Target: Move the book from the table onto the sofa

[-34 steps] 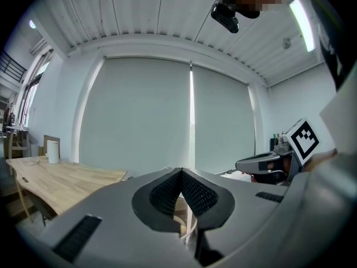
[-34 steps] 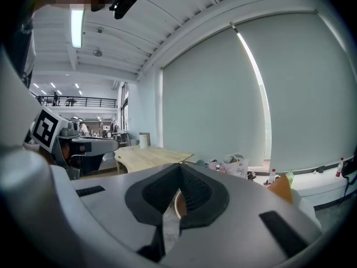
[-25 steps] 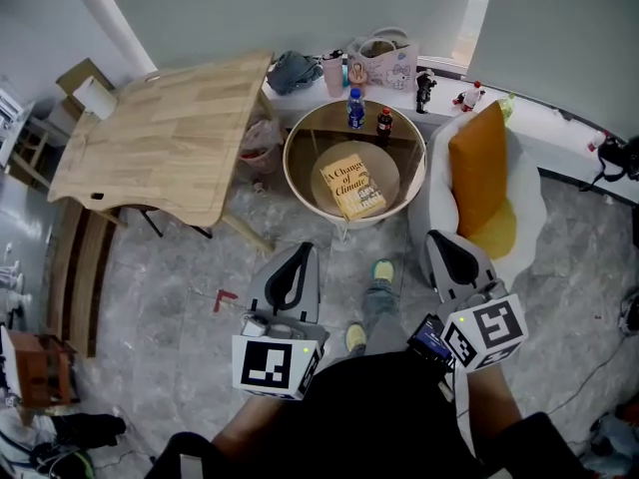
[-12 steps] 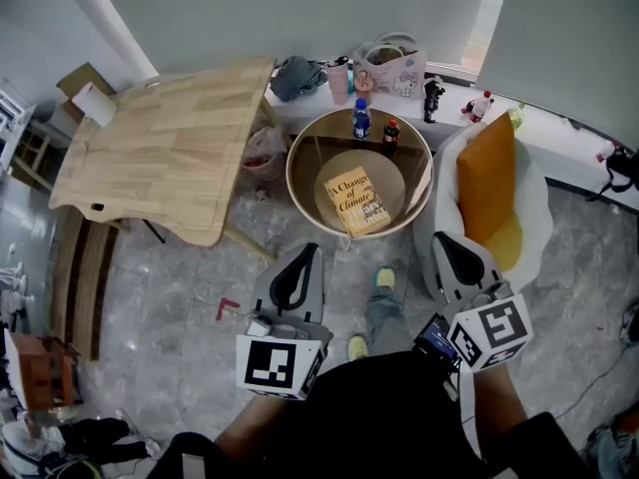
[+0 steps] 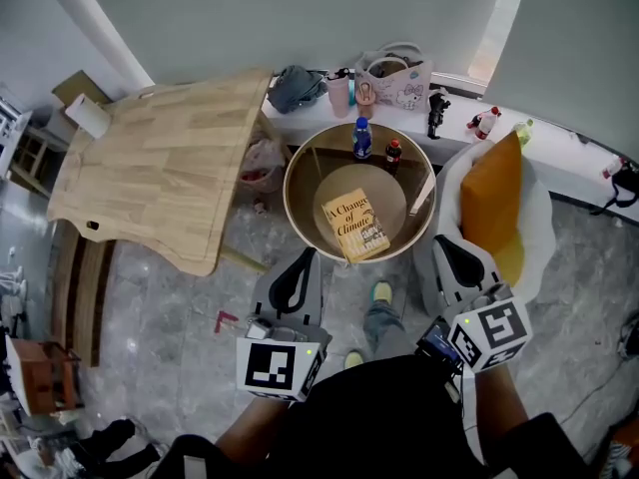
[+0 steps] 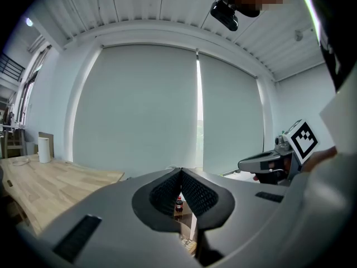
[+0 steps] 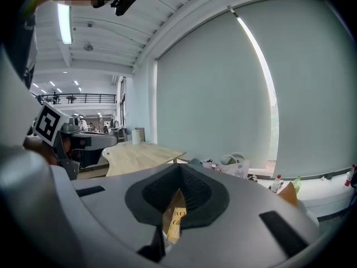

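Note:
The yellow book lies flat on the round glass-topped table, just ahead of me in the head view. To its right stands the white sofa chair with an orange cushion. My left gripper hangs shut and empty in front of the table's near rim. My right gripper is also shut and empty, beside the sofa's front. In the right gripper view the book shows through the gap below the shut jaws. In the left gripper view a dark bottle shows there.
Two bottles stand at the round table's far side. A large wooden table fills the left. Behind runs a window ledge with a bag, cups and small figures. My feet stand on the marble floor.
Both grippers have moved forward together toward the round table, which now sits closer below them. Their jaws stayed shut and empty.

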### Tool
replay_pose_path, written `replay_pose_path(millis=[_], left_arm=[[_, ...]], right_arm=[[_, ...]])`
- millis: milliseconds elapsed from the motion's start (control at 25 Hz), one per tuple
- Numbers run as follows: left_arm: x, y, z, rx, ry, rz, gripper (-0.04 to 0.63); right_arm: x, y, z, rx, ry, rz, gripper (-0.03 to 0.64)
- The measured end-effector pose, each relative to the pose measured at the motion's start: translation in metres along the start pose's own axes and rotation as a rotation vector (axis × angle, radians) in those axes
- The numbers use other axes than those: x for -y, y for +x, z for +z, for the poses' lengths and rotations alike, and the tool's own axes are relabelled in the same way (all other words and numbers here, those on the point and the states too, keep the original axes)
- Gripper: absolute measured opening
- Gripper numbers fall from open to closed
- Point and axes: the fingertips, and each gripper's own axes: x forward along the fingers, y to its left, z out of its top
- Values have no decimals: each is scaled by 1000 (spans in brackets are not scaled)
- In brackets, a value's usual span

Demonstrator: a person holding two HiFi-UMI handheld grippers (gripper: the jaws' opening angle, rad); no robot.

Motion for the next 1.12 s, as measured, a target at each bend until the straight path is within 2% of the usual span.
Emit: replay_pose_path(millis=[200,360,760,1120], left_arm=[[-8,37,8,12,-19,4,8],[-17,64,6,-26,-3,19,8],[-29,133,3,-62,7,34,9],[-43,176,4,-109,26,62,9]], right_arm=[[26,30,4,-18,0,14,6],[49,51,4,-47,10,24,6],[96,106,2,-87,29,56,6],[124,145,1,-150,48,95,6]])
